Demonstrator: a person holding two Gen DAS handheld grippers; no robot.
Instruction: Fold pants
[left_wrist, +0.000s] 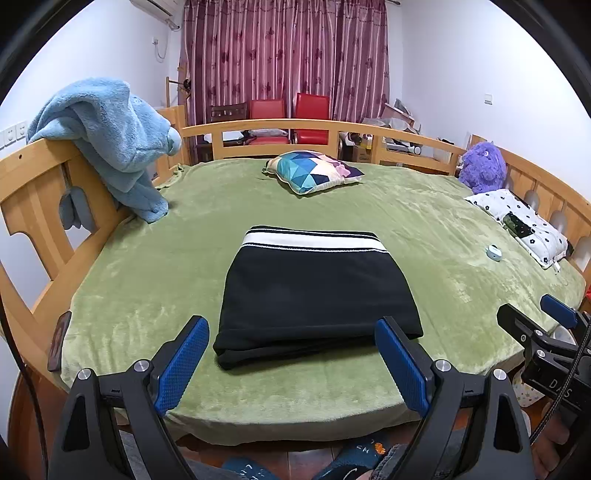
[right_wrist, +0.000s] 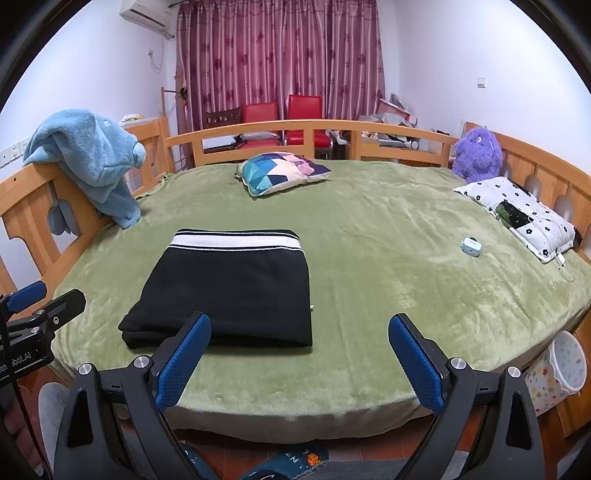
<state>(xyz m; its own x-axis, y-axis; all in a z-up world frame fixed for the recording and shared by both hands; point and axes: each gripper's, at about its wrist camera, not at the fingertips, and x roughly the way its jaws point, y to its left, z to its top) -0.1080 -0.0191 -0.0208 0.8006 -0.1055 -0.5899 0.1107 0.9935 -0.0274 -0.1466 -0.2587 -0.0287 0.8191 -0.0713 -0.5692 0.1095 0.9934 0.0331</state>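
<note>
Black pants (left_wrist: 317, 291) folded into a compact rectangle, lying flat on the green blanket (left_wrist: 147, 280) near the bed's front edge, white-striped waistband on the far side, folded edge toward the cameras. Left gripper (left_wrist: 291, 354) held just short of the near edge of the pants, jaws spread wide, nothing between the blue pads, no contact with the cloth. Right gripper (right_wrist: 299, 354) likewise spread wide and empty, hovering above the blanket just beside the pants' right front corner, its left finger (right_wrist: 184, 358) overlapping the fabric edge in view, though touching or not cannot be told. Farther back on the bed: a geometric-patterned pillow (left_wrist: 314, 171) near the wooden rail, a purple plush toy (left_wrist: 482, 168) in the right corner, a white flowered cushion (left_wrist: 521, 225) along the right side, a small pale blue case (right_wrist: 471, 246) on the blanket. Blue fleece throw (left_wrist: 110, 136) draped over the left headboard. Slippers (left_wrist: 354, 456) visible on the floor below.
</note>
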